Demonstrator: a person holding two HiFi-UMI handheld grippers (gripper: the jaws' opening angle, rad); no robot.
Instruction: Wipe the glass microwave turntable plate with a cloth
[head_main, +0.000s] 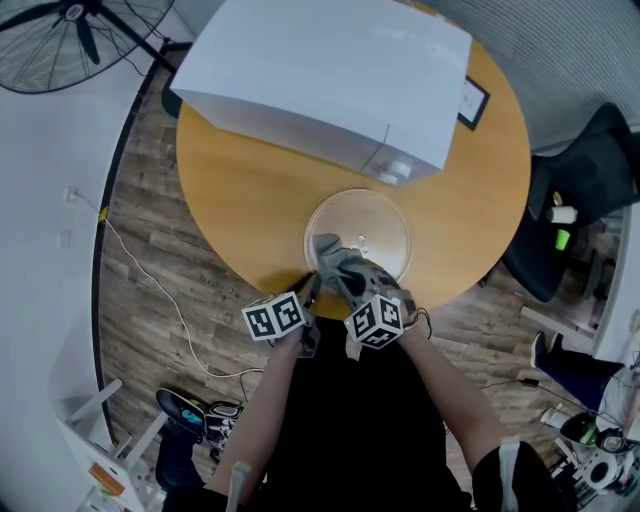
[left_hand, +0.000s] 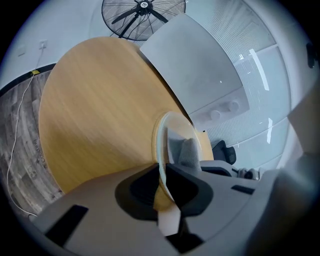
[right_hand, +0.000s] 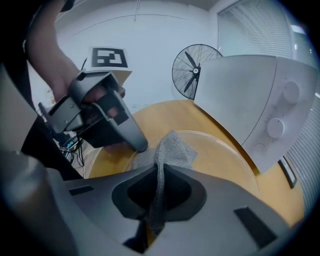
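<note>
Count: 1 glass plate (head_main: 392, 222), 1 cloth (head_main: 334, 258), 2 grippers, 1 table (head_main: 245, 195), 1 microwave (head_main: 320, 70), 1 fan (head_main: 65, 40). The plate is round, clear glass w/ a raised rim, so the wood shows thru it. It sits at lower centre of the head view on the round wooden table, just below the white microwave and near the table's lower edge. The cloth is grey, knit-looking and bunched, lying on the plate's lower-left part. Left gripper (left_hand: 161, 175): jaws pinch the plate's rim, which runs edge-on btwn the pads at centre-bottom of its own view. Right gripper (right_hand: 159, 176): jaws pressed onto a fold of the cloth, the rest spilling fwd onto the glass. In the right gripper view the left gripper's tip touches the plate rim just left of the cloth. The fan stands at upper left of the head view.
</note>
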